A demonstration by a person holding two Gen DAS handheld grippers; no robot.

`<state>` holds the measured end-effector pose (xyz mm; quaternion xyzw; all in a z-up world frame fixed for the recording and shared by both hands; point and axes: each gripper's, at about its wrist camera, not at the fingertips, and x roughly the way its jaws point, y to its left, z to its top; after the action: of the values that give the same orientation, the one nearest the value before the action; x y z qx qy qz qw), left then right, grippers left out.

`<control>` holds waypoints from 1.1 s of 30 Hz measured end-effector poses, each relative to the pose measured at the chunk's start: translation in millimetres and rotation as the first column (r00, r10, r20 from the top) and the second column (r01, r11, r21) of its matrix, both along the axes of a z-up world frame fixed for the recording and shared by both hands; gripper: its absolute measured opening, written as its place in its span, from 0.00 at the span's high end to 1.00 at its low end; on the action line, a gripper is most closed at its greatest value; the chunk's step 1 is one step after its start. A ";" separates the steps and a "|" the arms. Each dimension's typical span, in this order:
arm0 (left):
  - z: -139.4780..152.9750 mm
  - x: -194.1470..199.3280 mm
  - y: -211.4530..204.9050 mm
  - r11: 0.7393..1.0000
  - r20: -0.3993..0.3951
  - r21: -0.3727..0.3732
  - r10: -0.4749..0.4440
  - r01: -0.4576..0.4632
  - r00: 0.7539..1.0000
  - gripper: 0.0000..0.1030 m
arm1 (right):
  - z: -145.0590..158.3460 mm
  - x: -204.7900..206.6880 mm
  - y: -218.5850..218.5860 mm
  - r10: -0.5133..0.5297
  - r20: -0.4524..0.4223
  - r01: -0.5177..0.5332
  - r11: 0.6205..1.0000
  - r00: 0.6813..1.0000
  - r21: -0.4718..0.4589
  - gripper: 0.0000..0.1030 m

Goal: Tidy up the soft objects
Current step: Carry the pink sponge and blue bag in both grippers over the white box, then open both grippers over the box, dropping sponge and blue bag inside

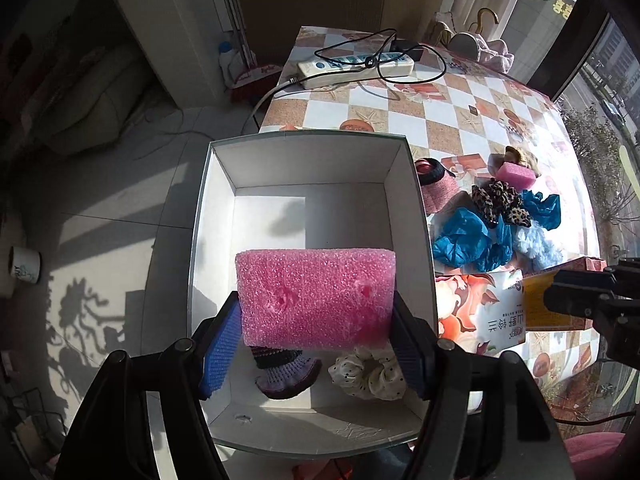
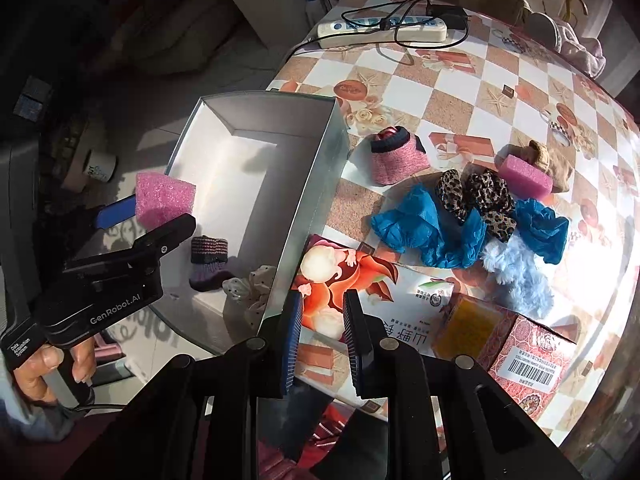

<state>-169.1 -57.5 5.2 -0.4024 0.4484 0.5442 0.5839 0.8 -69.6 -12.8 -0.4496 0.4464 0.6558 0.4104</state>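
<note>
1. My left gripper (image 1: 316, 334) grips the sponge (image 1: 316, 300) by its ends, long axis across the jaws, over the box (image 1: 416, 216); release is straight down.
2. My right gripper (image 2: 320, 328) is closed, empty, over the desk (image 2: 460, 92).
3. The sponge hides part of the box floor; I cannot judge its height above it.

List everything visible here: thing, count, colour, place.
box: 1, white inside, table edge
sponge: 1, pink, in left gripper over box
small sponge: 1, pink, on table
sock: 1, purple striped, in box
scrunchie: 1, cream dotted, in box
leopard scrunchies: 2, brown, on table
blue covers: 2, on table
power strip: 1, white, far edge
left gripper: holding sponge
right gripper: nearly closed, empty
</note>
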 end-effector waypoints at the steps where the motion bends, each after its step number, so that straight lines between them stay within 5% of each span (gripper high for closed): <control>1: -1.4 -1.9 -0.1 1.000 0.000 -0.003 0.005 -0.005 1.000 0.29 | -0.8 6.0 3.1 -0.025 -0.010 0.025 1.000 1.000 -0.009 0.77; 7: -9.0 -8.9 -0.3 0.999 0.009 -0.020 0.029 -0.029 1.000 0.29 | -9.3 28.6 22.6 -0.109 -0.011 0.108 0.992 0.994 -0.060 0.76; 9: -9.5 -9.4 -0.4 0.999 0.010 -0.021 0.032 -0.032 0.999 0.29 | -20.9 32.9 34.7 -0.130 0.016 0.131 0.987 0.991 -0.093 0.50; 10: -9.6 -9.9 -0.8 0.999 0.009 -0.022 0.034 -0.034 0.999 0.29 | -27.1 36.2 41.7 -0.150 0.019 0.151 0.984 0.989 -0.099 0.23; 11: -9.6 -11.1 -1.2 0.999 0.009 -0.024 0.038 -0.037 0.999 0.29 | -32.7 38.9 48.9 -0.169 0.019 0.170 0.980 0.985 -0.102 0.19; 22: -7.5 -28.8 -8.2 0.995 -0.021 -0.051 0.080 -0.081 0.997 0.29 | -149.3 29.0 120.1 -0.258 0.157 0.294 0.909 0.953 -0.294 0.19; 24: -8.7 -31.8 -10.8 0.994 -0.028 -0.061 0.086 -0.087 0.996 0.29 | -166.7 27.9 121.2 -0.260 0.188 0.310 0.892 0.947 -0.328 0.24; 26: -10.7 -34.0 -13.2 0.993 -0.032 -0.071 0.089 -0.091 0.996 0.29 | -178.7 28.6 119.4 -0.258 0.205 0.316 0.884 0.944 -0.345 0.46; 27: -12.0 -34.6 -14.2 0.993 -0.035 -0.076 0.090 -0.092 0.995 0.29 | -177.4 29.4 118.4 -0.265 0.203 0.321 0.888 0.943 -0.331 0.47; 29: -15.2 -36.0 -15.2 0.992 -0.037 -0.084 0.092 -0.095 0.995 0.29 | -171.8 29.9 116.7 -0.265 0.160 0.305 0.896 0.951 -0.323 0.82; 33: -21.2 -36.4 -11.6 0.990 -0.038 -0.094 0.102 -0.105 0.994 0.29 | -143.5 36.0 108.8 -0.280 0.093 0.295 0.917 0.956 -0.267 0.82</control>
<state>-205.5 -69.0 -16.0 -0.4437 0.4619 0.5583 0.5273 36.8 39.2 -156.4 -0.4496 0.5842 0.5071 0.4465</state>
